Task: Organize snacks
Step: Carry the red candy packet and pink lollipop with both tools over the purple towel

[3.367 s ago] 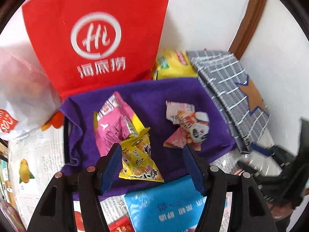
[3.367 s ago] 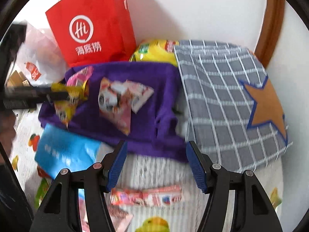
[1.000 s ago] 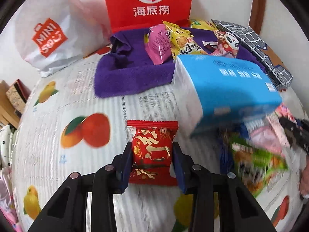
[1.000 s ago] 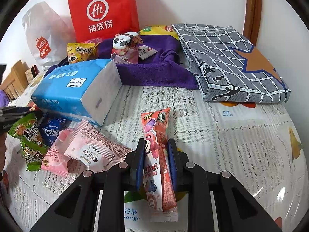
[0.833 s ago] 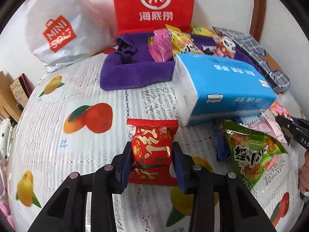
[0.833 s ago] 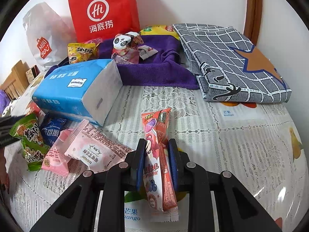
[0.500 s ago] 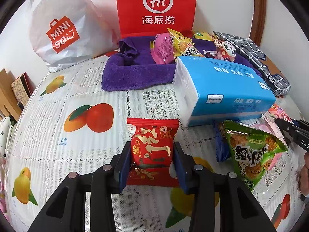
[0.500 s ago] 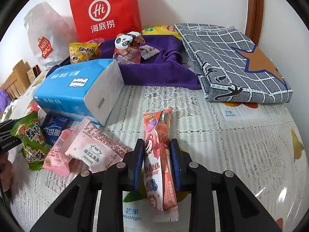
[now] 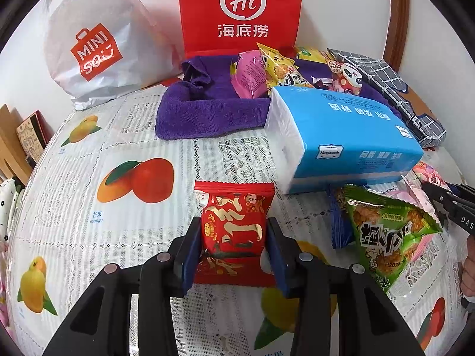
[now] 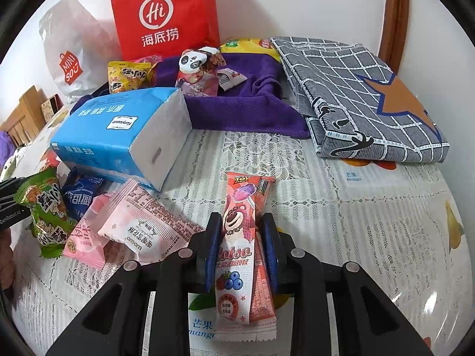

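My left gripper [image 9: 233,233] is shut on a red snack packet [image 9: 234,222] with gold print, held low over the fruit-print tablecloth. My right gripper [image 10: 242,234] is shut on a long pink Lotso candy packet [image 10: 239,231], with a second red-pink packet beside it. A purple towel [image 9: 190,112] at the back carries a pink packet [image 9: 249,74], a yellow packet [image 9: 280,71] and a panda packet [image 10: 196,65]. A green snack bag [image 9: 383,231] lies right of my left gripper.
A blue tissue pack [image 9: 347,136] lies in the middle. A red Hi paper bag [image 9: 240,12] and a white Miniso bag [image 9: 95,47] stand against the back wall. A grey checked cushion [image 10: 356,95] lies at the right. Pink packets [image 10: 139,225] and a blue one [image 10: 80,198] lie left of my right gripper.
Both grippers came back from the towel and closed on packets on the tablecloth. Over the last second both views rose slightly with the packets held; the green bag settled still.
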### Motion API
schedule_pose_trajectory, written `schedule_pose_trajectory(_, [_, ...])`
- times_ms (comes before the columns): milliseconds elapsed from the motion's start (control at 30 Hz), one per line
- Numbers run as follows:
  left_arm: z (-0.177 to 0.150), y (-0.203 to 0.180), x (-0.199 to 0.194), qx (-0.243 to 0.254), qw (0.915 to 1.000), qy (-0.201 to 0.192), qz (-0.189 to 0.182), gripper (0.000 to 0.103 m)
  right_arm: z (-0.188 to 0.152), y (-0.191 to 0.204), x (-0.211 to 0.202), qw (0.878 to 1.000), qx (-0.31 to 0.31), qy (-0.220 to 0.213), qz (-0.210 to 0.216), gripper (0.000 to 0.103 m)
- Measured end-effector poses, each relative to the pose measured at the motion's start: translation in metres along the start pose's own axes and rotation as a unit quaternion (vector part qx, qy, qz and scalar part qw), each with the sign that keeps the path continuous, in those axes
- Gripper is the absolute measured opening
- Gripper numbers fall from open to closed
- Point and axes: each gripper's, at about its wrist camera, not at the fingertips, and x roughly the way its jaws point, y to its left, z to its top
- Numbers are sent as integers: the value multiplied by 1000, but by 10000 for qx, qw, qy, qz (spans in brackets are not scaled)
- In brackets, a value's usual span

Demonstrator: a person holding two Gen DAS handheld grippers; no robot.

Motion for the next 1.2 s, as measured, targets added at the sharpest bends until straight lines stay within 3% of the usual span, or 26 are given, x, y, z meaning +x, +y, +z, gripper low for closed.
schedule_pose_trajectory(100, [-1,1,-2,17,10000,64,-21,38,0,-1,-1,10000,49,-17,56,28])
schedule_pose_trajectory(233, [1,5,-12,-187,9990,209,-358,37,-1,-4,-4,9998,41,-71,172,25])
schedule_pose_trajectory(367, [10,-3,-31,-28,9997,143,-214,37,6,0,-22,9996,18,-258,111,25])
schedule_pose_trajectory(600, [42,-8,-48,-167,9981,227,-557,37,46,13,-56,9982,8,-587,95,25])
schedule_pose_trajectory(900, [86,-9,-64,-20,9994,40,-334,37,105,30,-79,9951,-115,-963,209,25])
schedule_pose_trajectory(1200, [124,-12,-64,-48,9997,-54,-242,37,151,26,-71,9951,27,-978,157,25])
